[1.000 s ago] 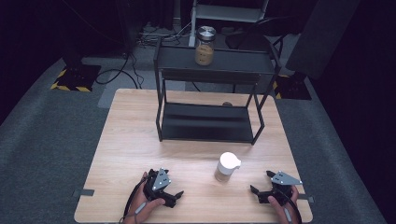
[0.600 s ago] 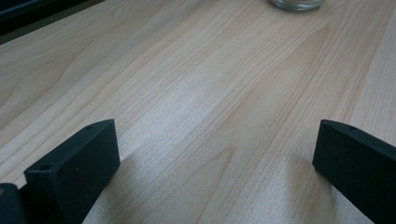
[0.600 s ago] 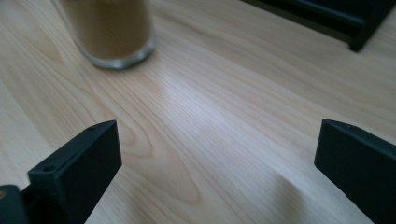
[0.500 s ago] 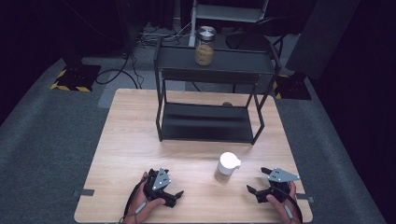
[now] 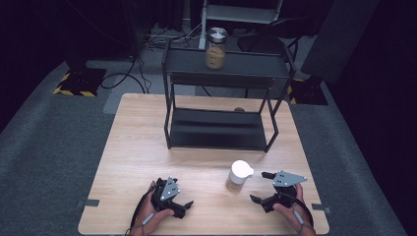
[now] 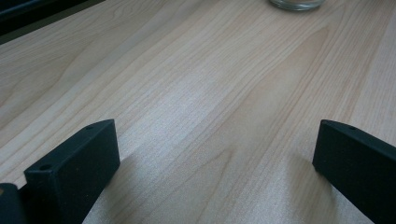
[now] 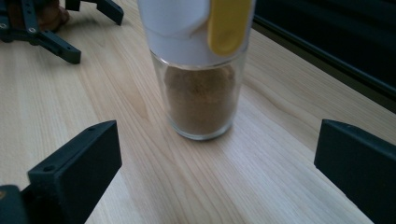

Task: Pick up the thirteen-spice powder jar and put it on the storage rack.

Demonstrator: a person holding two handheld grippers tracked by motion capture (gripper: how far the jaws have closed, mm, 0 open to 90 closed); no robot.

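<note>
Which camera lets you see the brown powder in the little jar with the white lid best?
The right gripper view: the little jar stands close, between the open jaws, its brown powder and yellow tab plain. The high view shows it small, mostly its white lid. The left gripper view catches just its glass base.

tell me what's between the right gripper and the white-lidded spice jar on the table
Nothing: only bare wooden table lies between the open right gripper and the spice jar, as the right gripper view shows.
</note>
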